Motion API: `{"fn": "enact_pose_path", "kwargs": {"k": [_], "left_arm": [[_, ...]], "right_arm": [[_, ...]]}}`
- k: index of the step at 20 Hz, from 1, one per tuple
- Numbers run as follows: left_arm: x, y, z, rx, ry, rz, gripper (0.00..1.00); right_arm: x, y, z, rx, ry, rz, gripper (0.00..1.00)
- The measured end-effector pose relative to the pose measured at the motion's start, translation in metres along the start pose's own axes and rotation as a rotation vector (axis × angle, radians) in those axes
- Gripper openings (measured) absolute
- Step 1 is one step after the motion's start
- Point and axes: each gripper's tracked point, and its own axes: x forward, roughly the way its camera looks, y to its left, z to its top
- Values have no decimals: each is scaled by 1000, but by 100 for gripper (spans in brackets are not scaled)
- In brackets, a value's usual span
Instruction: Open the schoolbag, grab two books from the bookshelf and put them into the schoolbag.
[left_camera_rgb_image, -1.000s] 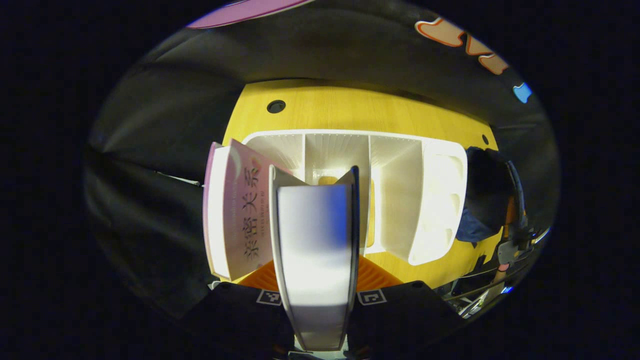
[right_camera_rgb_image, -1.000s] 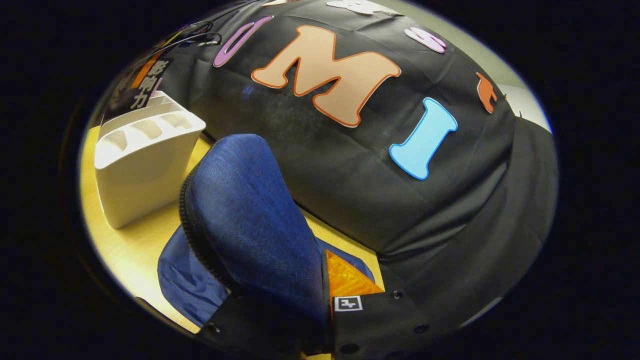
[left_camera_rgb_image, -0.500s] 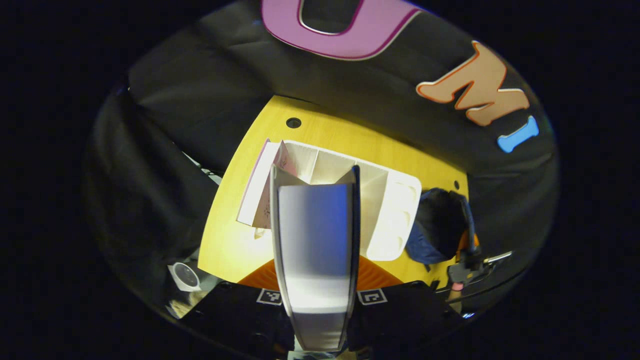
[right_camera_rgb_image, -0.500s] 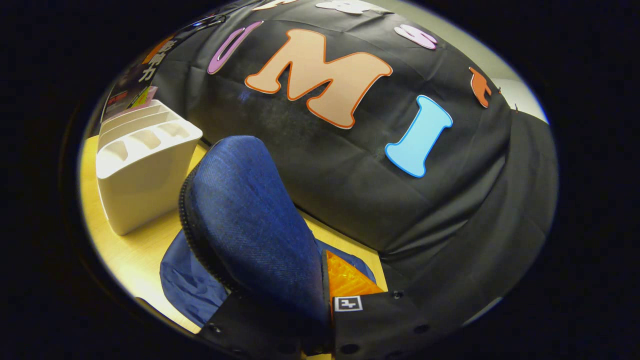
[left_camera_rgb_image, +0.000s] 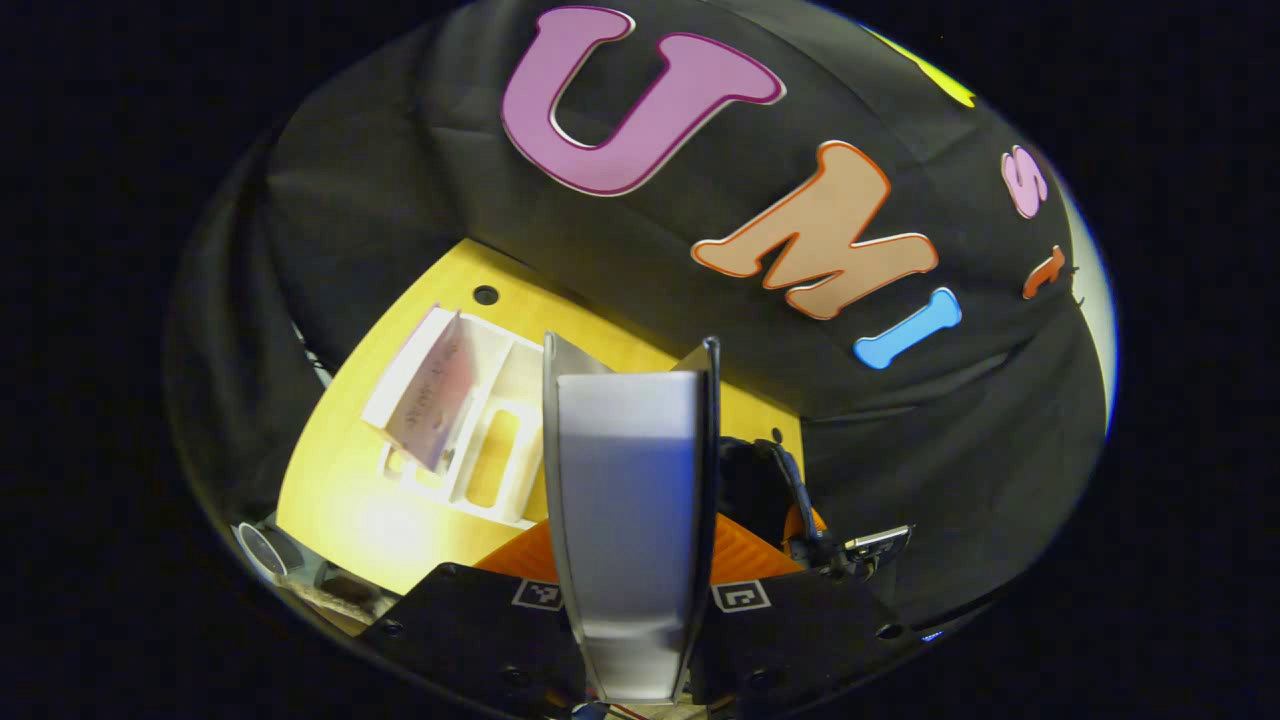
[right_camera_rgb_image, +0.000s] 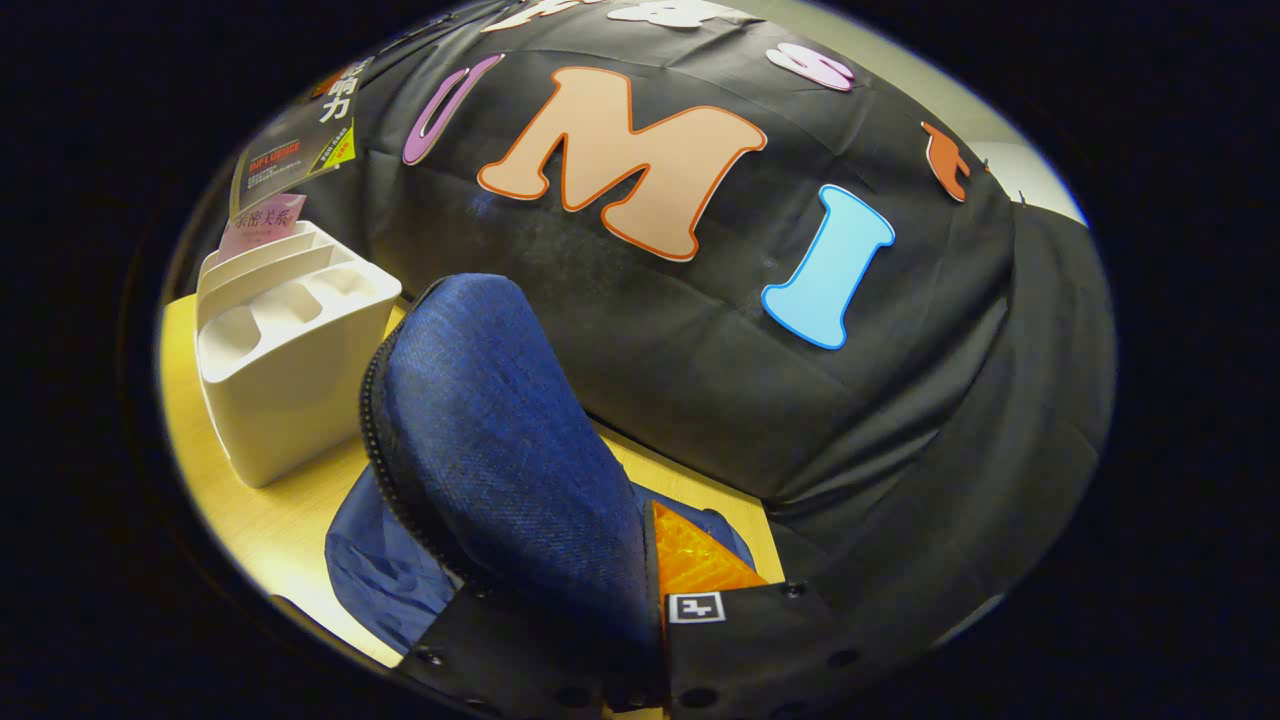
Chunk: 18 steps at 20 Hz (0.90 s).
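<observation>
In the left gripper view, the left gripper (left_camera_rgb_image: 630, 600) has its jaws closed on a book (left_camera_rgb_image: 628, 500) held edge-on, high above the yellow tabletop (left_camera_rgb_image: 340, 500). Below it the white bookshelf (left_camera_rgb_image: 480, 440) stands on the tabletop with a pink book (left_camera_rgb_image: 432, 400) leaning in one end slot. In the right gripper view, the right gripper (right_camera_rgb_image: 640, 640) has its jaws clamped on the raised blue flap (right_camera_rgb_image: 500, 440) of the schoolbag (right_camera_rgb_image: 380, 570), which lies just beside the bookshelf (right_camera_rgb_image: 280, 370).
</observation>
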Motion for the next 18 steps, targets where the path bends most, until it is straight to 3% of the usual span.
{"fn": "enact_pose_path", "kwargs": {"k": [7, 13, 18], "left_arm": [[89, -60, -73, -18, 94, -207, 37], [171, -87, -140, -19, 205, -247, 36], [239, -116, -164, -4, 280, -307, 36]], "right_arm": [[2, -5, 3, 52, 6, -7, 7], [4, -8, 4, 93, 5, -13, 7], [3, -11, 3, 116, 3, -9, 7]]}}
